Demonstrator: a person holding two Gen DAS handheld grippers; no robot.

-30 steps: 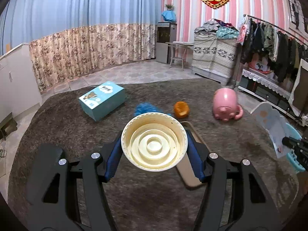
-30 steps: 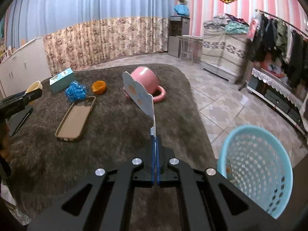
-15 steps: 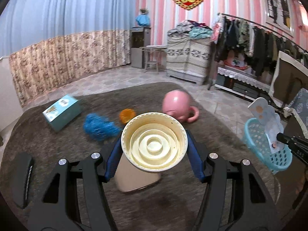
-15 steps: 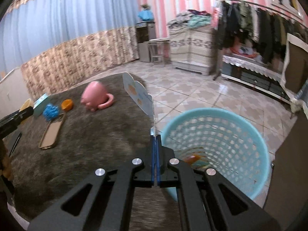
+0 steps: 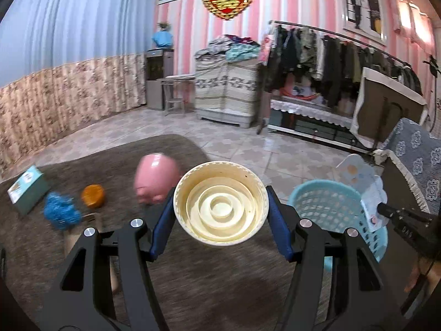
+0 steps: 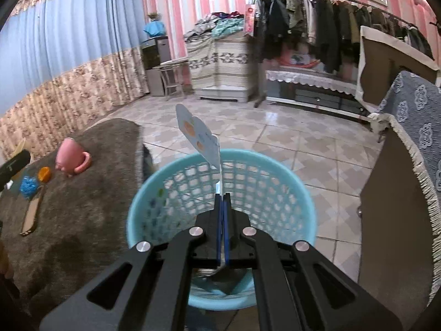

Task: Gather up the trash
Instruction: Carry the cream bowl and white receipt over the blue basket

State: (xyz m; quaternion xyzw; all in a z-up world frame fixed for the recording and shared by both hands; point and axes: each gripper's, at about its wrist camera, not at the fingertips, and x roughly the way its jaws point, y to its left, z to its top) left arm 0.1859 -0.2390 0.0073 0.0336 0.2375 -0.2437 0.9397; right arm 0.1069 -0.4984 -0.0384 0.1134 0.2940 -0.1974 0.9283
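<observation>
Left gripper (image 5: 220, 222): jaws clamped on the sides of a cream round cup (image 5: 220, 202), its ribbed underside facing the camera; the cup sits squarely between the blue pads (image 5: 162, 222), raised above the brown carpeted surface (image 5: 220, 289).

Right gripper (image 6: 222, 207): jaws pressed together, pinching the lower edge of a pale blue printed card (image 6: 198, 138), which stands upright over the mouth of the light blue mesh basket (image 6: 154, 198). The basket stands on the tiled floor (image 6: 289, 143), just beside the edge of the carpeted surface.

On that surface, left to right: a teal box (image 5: 26, 193), a blue crumpled wad (image 5: 60, 211), an orange round item (image 5: 93, 195), a pink mug (image 5: 155, 178) lying on its side.

Room: floral curtain (image 5: 69, 93), pink striped wall (image 5: 297, 2), clothes rack (image 5: 330, 52).
</observation>
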